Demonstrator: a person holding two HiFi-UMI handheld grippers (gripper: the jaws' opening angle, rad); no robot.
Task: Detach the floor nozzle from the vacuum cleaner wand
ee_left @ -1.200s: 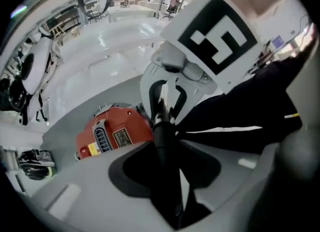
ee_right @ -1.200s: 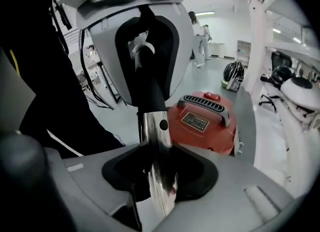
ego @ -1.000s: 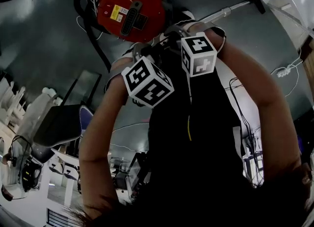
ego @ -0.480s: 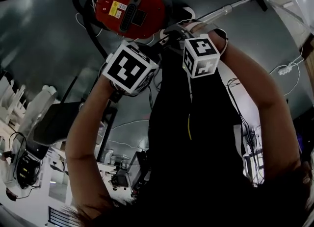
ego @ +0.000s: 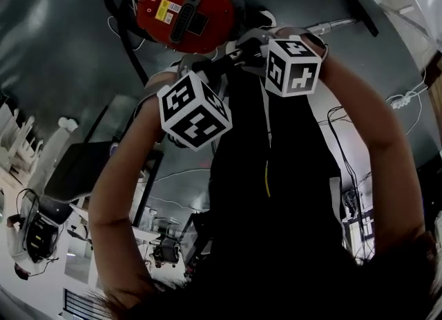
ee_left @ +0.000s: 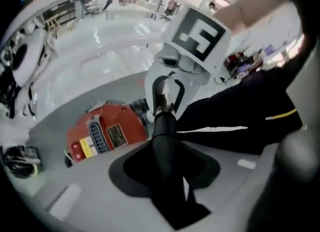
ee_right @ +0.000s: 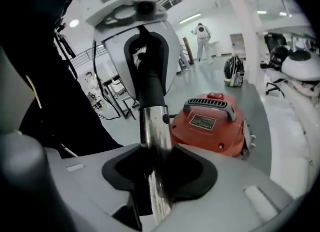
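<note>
The chrome wand [ego: 333, 24] runs up right to the black floor nozzle [ego: 360, 12] lying on the grey floor. My right gripper [ego: 257, 41] is shut on the wand [ee_right: 152, 141], just below the joint with the black handle tube [ee_right: 150, 85]. My left gripper [ego: 199, 71] is shut on that black tube [ee_left: 166, 151], close to the right one. Each gripper faces the other along the tube: in the left gripper view the right gripper [ee_left: 170, 88], in the right gripper view the left gripper [ee_right: 145, 50]. The red vacuum body [ego: 185, 7] stands beyond them.
A black hose [ego: 128, 43] loops off the red body [ee_left: 106, 135]. A white cable [ego: 404, 97] lies on the floor at right. A dark cart [ego: 83, 170] stands at left. My own black trousers [ego: 276, 173] fill the middle. A person in white [ee_right: 202, 39] stands far off.
Both grippers keep their grip. The right gripper has rolled a little on the wand, and the wand's far end with the nozzle sits lower in the head view.
</note>
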